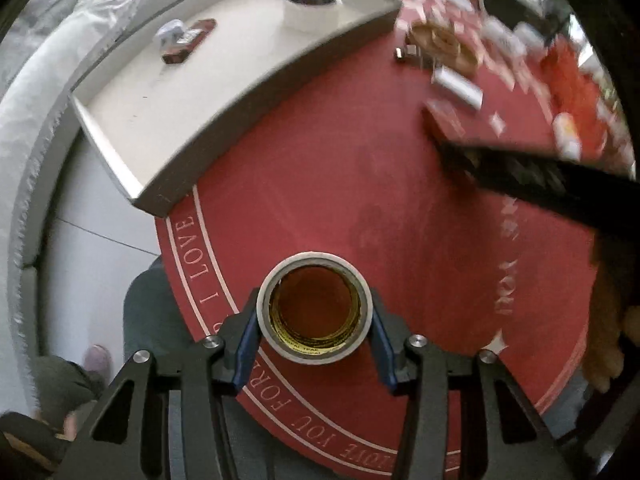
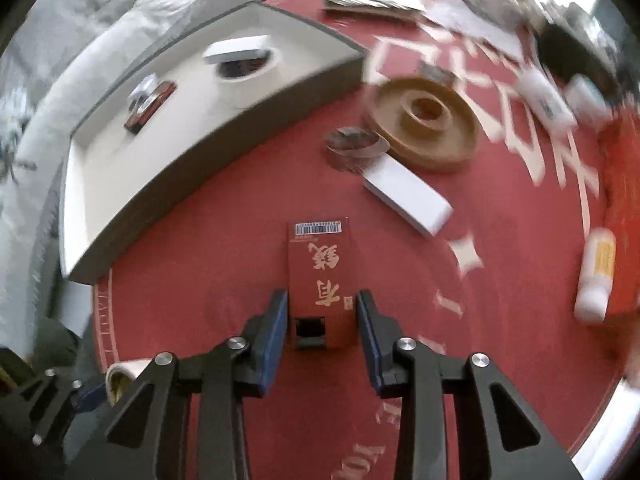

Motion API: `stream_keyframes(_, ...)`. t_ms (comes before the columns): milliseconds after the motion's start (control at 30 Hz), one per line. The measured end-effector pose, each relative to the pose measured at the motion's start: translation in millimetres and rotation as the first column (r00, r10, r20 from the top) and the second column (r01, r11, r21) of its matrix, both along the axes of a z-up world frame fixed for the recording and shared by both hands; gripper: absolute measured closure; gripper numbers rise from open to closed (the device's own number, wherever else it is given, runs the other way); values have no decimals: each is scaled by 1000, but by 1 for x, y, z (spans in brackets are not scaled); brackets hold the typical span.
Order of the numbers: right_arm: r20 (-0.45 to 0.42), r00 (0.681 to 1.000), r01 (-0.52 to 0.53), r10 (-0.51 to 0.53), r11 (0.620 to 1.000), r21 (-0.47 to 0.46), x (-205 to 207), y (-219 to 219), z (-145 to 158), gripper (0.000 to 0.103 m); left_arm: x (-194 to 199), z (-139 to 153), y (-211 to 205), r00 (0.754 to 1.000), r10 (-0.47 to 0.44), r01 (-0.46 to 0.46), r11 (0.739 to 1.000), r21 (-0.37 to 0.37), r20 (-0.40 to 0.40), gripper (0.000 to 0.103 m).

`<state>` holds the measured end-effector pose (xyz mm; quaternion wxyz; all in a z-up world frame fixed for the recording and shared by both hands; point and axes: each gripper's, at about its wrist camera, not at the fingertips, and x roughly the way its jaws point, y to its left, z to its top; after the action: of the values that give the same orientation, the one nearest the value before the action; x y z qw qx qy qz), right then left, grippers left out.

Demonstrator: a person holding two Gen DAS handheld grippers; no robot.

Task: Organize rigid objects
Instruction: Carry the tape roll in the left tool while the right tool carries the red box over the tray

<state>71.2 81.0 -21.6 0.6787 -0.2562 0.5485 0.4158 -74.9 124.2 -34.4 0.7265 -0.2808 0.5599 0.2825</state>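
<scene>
My left gripper [image 1: 315,316] is shut on a white tape roll [image 1: 315,313], held above the red round table [image 1: 320,184]. My right gripper [image 2: 322,312] is shut on a red box with gold characters [image 2: 320,276], which points away over the table. A white open box [image 1: 192,92] lies at the table's far left; it holds a white tape roll [image 1: 308,10] with a white block on it and a dark red bar [image 1: 188,40]. It also shows in the right wrist view [image 2: 188,128]. The other gripper's arm [image 1: 552,184] crosses the right of the left wrist view.
In the right wrist view a tan round spool [image 2: 424,124], a small metal tin [image 2: 352,148], a white rectangular box [image 2: 408,196] and a white bottle [image 2: 596,276] lie on the table. Blurred clutter fills the far edge. The floor and a person's legs [image 1: 144,320] are at the left.
</scene>
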Motion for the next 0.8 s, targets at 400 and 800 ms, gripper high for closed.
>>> stream_keyframes(400,-55,980,198,-193,973,121,31,-110,35,67,-29,51,13,982,59,-62,998,11,181,51)
stream_keyframes(800,-39,970,241,-238,944,226,30,-121,92,67,32,129,-7,975,-35,-7,982,189,218,51)
